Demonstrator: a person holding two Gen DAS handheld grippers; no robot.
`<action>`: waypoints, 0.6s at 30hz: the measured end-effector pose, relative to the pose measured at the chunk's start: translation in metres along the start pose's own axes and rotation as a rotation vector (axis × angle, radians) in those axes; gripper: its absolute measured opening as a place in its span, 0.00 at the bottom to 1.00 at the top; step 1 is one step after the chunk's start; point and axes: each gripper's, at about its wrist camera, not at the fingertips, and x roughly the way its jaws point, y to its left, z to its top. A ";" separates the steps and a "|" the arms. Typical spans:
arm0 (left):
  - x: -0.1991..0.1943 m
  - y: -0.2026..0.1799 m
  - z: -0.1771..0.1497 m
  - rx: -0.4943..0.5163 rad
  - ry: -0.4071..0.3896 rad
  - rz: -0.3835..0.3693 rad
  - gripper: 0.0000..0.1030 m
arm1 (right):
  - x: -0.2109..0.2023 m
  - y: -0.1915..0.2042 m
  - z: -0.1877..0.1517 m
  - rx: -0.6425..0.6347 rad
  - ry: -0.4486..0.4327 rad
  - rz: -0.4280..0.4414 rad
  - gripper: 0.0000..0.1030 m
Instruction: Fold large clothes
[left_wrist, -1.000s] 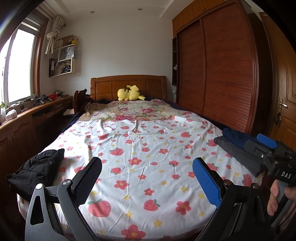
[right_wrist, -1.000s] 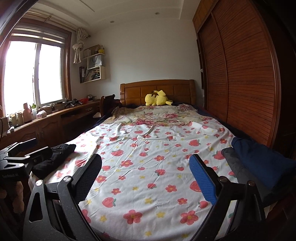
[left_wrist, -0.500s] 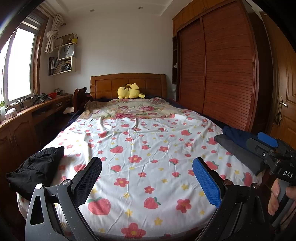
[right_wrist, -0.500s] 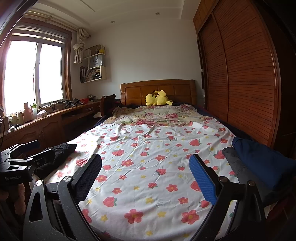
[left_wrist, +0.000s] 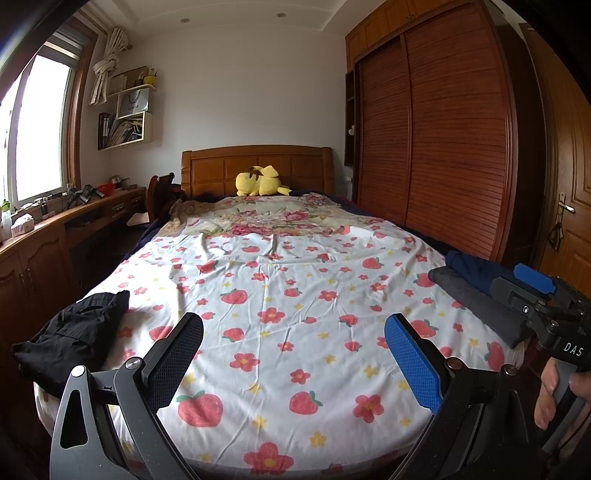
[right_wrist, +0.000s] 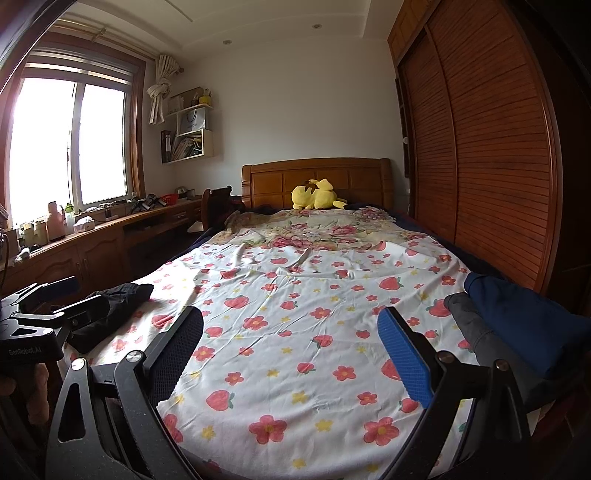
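Observation:
A crumpled black garment (left_wrist: 74, 332) lies on the bed's near left corner; it also shows in the right wrist view (right_wrist: 114, 306). Folded dark blue (right_wrist: 517, 317) and grey (right_wrist: 476, 332) clothes are stacked at the bed's right edge, also seen in the left wrist view (left_wrist: 480, 299). My left gripper (left_wrist: 293, 354) is open and empty above the foot of the bed. My right gripper (right_wrist: 290, 350) is open and empty too, held to the right of the left one; its body shows in the left wrist view (left_wrist: 543, 306).
The bed (left_wrist: 295, 280) has a white strawberry-and-flower sheet. A yellow plush toy (left_wrist: 260, 181) lies by the wooden headboard. A wooden wardrobe (left_wrist: 443, 147) stands along the right, a door (left_wrist: 565, 184) beside it. A desk counter (right_wrist: 92, 236) runs under the left window.
Both grippers have risen slightly and tilted up, so the bed sits a little lower in both views. Nothing has been taken hold of.

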 end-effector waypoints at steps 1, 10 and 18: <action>0.000 0.000 0.000 -0.001 0.000 -0.001 0.96 | 0.000 0.000 0.000 -0.001 0.000 0.000 0.93; -0.001 0.001 0.000 0.000 -0.004 0.003 0.96 | 0.000 0.001 0.000 -0.002 -0.001 -0.001 0.93; -0.005 -0.001 0.000 0.001 -0.006 -0.003 0.96 | 0.000 0.001 0.000 -0.003 0.000 0.001 0.93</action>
